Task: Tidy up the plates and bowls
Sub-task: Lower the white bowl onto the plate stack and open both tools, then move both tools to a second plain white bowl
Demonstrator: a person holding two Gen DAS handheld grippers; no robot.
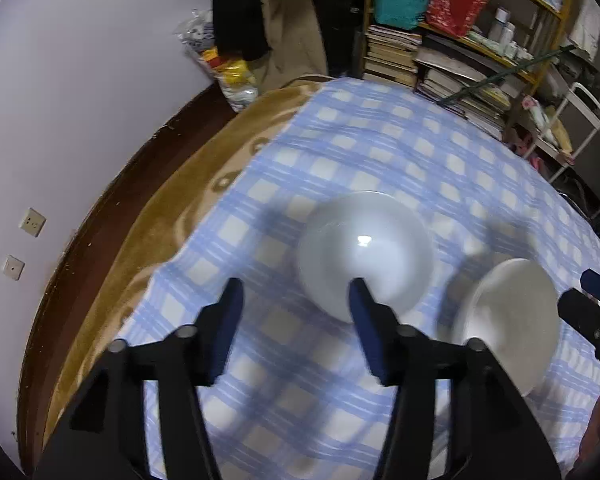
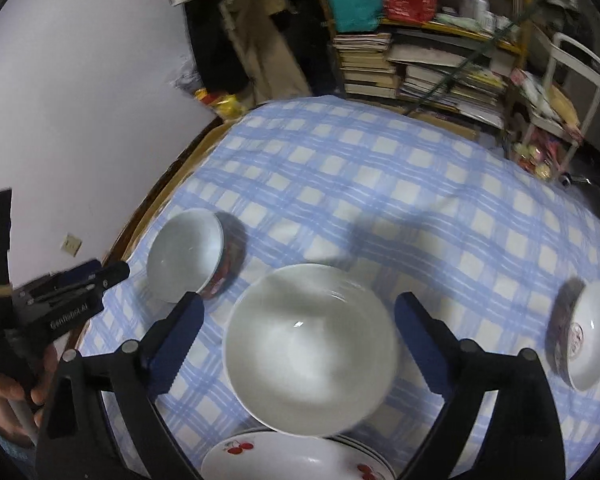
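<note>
In the right wrist view a large white bowl (image 2: 310,350) sits on the checked cloth between the open fingers of my right gripper (image 2: 298,334). A smaller white bowl with a red outside (image 2: 186,256) stands to its left. Another small bowl (image 2: 588,334) stands at the right. A stack of white plates with cherry prints (image 2: 296,458) lies at the near edge. In the left wrist view my left gripper (image 1: 296,312) is open and empty above the cloth. A white bowl (image 1: 366,254) lies just past its right finger, and the large bowl (image 1: 508,320) is farther right.
A blue and white checked cloth (image 2: 380,184) covers the table, with a brown blanket (image 1: 148,216) at its left edge. A wall (image 1: 80,80) stands at the left. Shelves with books and bags (image 2: 420,60) and a white cart (image 2: 560,92) stand behind the table.
</note>
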